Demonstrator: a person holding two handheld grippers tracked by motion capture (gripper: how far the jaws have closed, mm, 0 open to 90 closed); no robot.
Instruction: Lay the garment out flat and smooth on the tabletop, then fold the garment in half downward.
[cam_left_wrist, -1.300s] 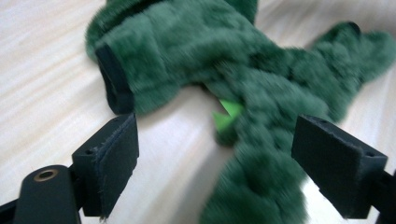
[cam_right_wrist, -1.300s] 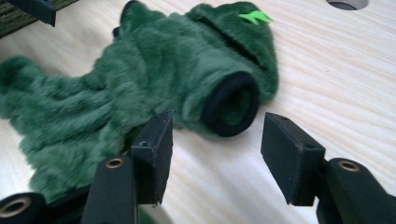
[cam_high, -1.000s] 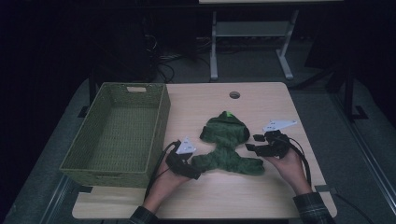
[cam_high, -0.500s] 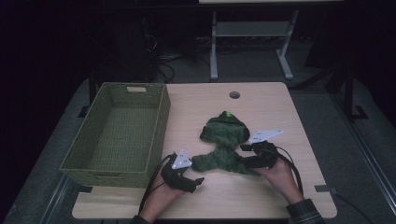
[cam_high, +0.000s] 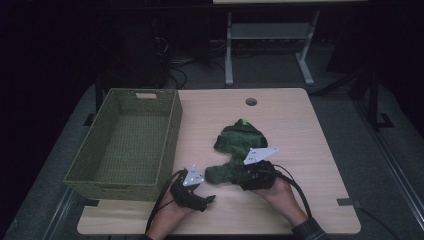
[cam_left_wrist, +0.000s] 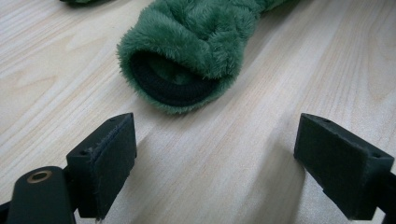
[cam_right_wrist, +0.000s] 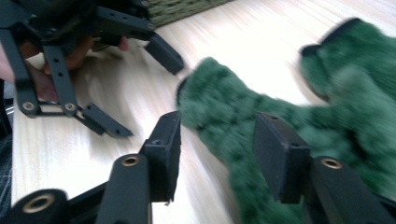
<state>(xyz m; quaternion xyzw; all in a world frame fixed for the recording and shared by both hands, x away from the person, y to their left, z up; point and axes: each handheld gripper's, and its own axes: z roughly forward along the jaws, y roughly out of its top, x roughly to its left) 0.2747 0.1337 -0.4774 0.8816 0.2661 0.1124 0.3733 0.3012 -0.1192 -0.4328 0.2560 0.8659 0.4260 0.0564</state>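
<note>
Wooden table (cam_high: 300, 130): right hand-held gripper (cam_high: 239, 175) closing, reached green plush garment (cam_high: 235, 150).

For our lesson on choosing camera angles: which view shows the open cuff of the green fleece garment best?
The left gripper view: the cuff faces the camera, sharp, its dark lining visible. The high view shows the whole garment, but the cuff is small there. The right gripper view shows the fleece blurred, the cuff edge-on.

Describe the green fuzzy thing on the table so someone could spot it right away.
On the light wooden table, right of the woven green basket, lies a fuzzy green garment. It is the table's sole soft, plush item, with a dark-lined cuff facing the left gripper.
</note>
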